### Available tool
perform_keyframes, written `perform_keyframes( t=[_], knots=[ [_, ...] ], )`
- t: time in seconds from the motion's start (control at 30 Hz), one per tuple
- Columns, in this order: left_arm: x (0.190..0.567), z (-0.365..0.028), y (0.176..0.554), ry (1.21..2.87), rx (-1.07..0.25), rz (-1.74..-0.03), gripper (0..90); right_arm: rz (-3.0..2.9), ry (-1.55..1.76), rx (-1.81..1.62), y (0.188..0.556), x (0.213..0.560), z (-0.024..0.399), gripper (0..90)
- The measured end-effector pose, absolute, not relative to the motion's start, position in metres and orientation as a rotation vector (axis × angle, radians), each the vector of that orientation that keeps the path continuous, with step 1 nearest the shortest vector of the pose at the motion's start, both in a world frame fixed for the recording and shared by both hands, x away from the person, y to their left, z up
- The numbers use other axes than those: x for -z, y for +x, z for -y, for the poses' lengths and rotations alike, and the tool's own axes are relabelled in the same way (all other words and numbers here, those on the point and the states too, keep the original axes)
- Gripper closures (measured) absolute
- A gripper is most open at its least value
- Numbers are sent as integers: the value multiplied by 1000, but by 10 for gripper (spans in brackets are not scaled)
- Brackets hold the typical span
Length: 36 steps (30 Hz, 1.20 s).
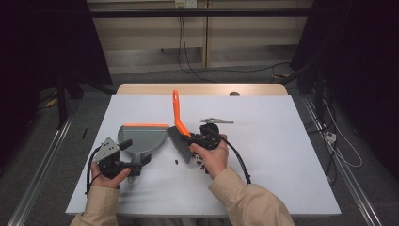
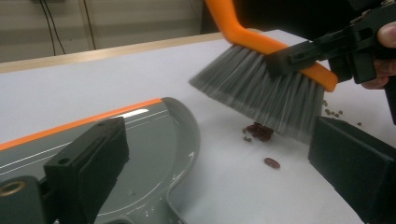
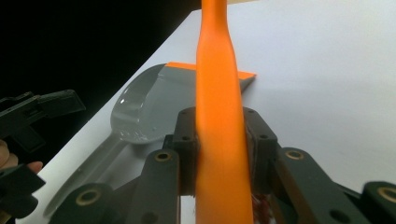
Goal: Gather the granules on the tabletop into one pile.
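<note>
1. So far, we judge the job to be sweeping beans into the dustpan (image 1: 141, 137), and it looks barely under way: the pan's tray shows bare grey in the left gripper view, with no beans in it.
2. Our right gripper (image 1: 203, 136) has its jaws clamped on the orange handle of the brush (image 3: 219, 140), and the grey bristles (image 2: 264, 95) press on the white table (image 1: 282, 141) just ahead of that gripper.
3. Dark red beans (image 2: 259, 131) sit bunched under the bristle tips, one lone bean (image 2: 272, 162) lies nearer the pan, and small specks are scattered behind the brush.
4. Our left gripper (image 1: 134, 165) is at the pan's handle; its jaws stand well apart in its own view, and we cannot tell whether they grip the handle.
5. What is left, as we see it: push the pile across the bare gap to the pan's side, then gather the strays.
6. We find no brand, label or writing to read.
</note>
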<state>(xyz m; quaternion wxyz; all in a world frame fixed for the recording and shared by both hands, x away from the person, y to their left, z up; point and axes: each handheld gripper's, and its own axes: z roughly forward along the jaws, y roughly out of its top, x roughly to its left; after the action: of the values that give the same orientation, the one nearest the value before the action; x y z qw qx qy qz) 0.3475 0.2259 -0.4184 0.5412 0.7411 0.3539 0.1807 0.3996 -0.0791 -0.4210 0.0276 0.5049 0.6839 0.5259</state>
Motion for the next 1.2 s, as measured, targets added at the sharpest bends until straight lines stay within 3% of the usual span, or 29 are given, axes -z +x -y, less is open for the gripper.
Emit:
perform_keyframes(
  t=[0.4, 1.2],
  knots=[
    [419, -227, 348, 1764, -435, -841, 48, -2124, 1552, -1607, 399, 435, 44, 714],
    [418, -226, 347, 1770, -438, -837, 49, -2112, 1610, -1388, 404, 436, 92, 713]
  ],
)
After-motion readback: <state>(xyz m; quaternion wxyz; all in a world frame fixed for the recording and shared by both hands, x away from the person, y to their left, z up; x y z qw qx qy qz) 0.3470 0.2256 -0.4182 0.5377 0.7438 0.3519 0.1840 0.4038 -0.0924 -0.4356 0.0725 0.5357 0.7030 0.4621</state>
